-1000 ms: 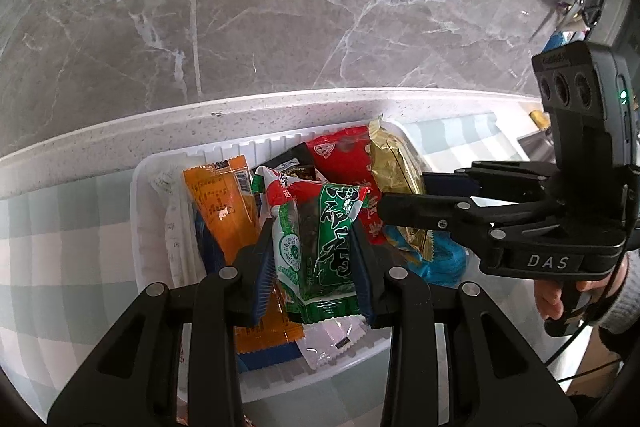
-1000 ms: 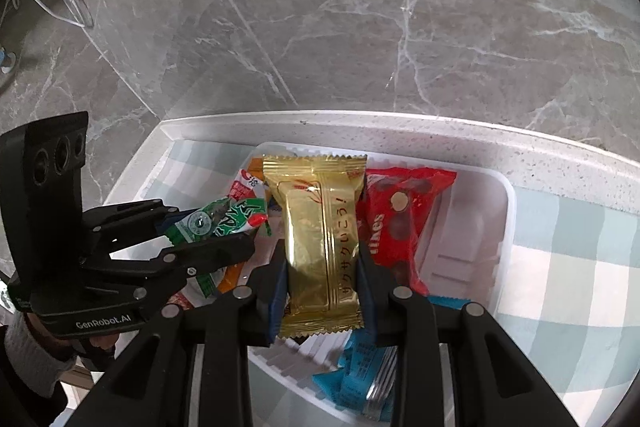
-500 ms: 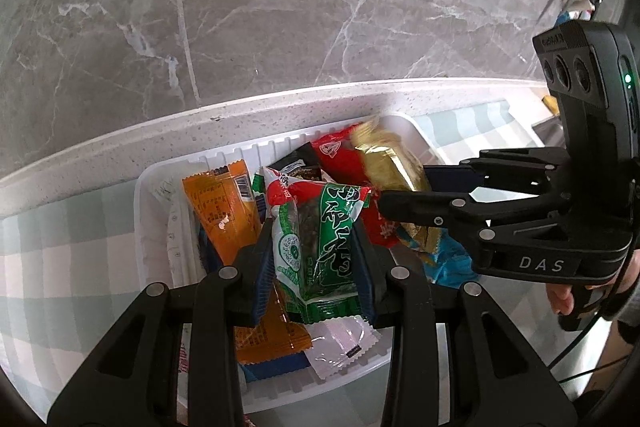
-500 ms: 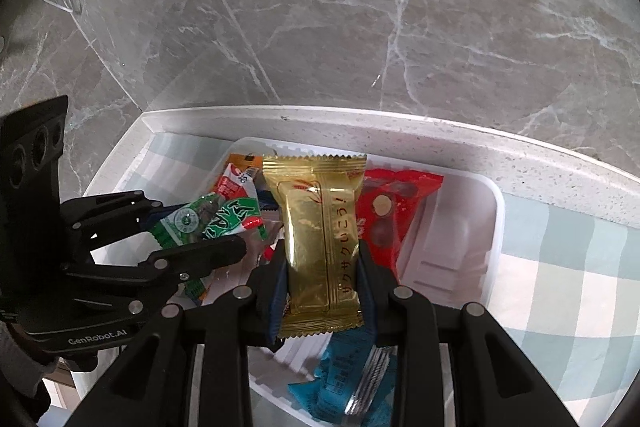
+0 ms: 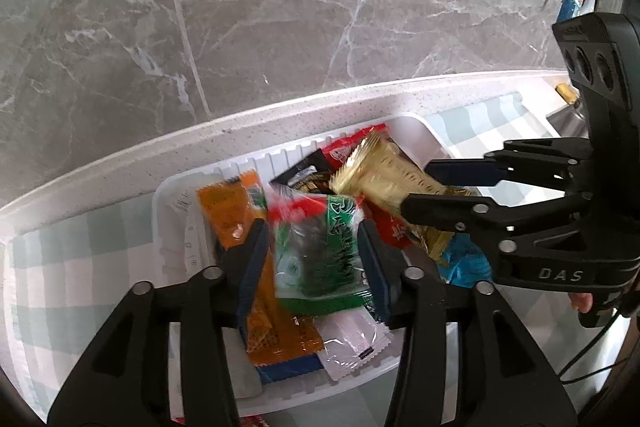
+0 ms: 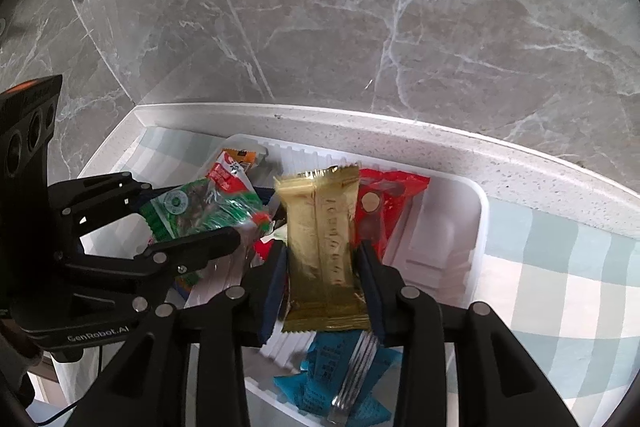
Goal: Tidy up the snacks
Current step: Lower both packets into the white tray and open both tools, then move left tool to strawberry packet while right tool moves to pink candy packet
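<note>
While both sets of jaws are opening over the white bin (image 5: 420,125), the left gripper (image 5: 312,251) frees a green packet (image 5: 316,251) and the right gripper (image 6: 322,259) a gold bar (image 6: 320,247); either could land askew on the pile or slide over the near rim.

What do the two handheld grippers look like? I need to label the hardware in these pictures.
Both are matte black plastic with silver rivets and blue finger pads. The right gripper reads "DAS"; the left gripper reads "GenRobot.AI". Each carries a three-lens block and a thin black cable.
</note>
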`<control>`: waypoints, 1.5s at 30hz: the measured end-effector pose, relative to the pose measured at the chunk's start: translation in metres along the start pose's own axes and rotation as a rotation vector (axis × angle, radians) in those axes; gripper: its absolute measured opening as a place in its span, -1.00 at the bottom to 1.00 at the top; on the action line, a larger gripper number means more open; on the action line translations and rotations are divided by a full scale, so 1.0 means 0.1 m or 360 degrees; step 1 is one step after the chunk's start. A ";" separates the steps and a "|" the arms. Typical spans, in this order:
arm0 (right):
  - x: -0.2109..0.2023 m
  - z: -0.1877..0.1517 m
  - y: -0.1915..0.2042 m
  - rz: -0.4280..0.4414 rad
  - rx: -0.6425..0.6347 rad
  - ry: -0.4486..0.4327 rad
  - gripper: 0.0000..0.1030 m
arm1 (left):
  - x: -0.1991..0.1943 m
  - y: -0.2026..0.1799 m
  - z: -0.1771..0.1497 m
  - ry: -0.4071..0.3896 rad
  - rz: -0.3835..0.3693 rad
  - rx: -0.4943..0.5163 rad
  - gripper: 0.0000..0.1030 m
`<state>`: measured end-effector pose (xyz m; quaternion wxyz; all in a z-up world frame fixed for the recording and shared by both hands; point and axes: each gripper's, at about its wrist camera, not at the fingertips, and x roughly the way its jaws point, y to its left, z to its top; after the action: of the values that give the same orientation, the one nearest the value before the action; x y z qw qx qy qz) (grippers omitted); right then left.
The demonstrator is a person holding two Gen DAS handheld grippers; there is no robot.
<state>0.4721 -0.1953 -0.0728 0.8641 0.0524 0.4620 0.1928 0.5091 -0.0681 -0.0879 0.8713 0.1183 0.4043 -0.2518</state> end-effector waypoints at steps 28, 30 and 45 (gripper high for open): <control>-0.69 -0.29 0.37 0.0049 -0.0048 -0.0103 -0.17 | -0.88 -0.16 -0.27 -0.0149 0.0145 0.0092 -0.06; -0.74 -0.33 0.41 0.0056 -0.0055 -0.0102 -0.17 | -0.95 -0.16 -0.32 -0.0154 0.0154 0.0091 -0.06; -0.95 -0.99 0.84 0.0141 -0.0033 0.0034 -0.10 | -1.33 -0.04 -0.97 -0.0108 0.0174 0.0007 -0.04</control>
<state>0.3199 -0.1630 -0.0322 0.8502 0.0617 0.4664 0.2362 0.3714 0.0139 -0.0493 0.8967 0.1335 0.3670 -0.2085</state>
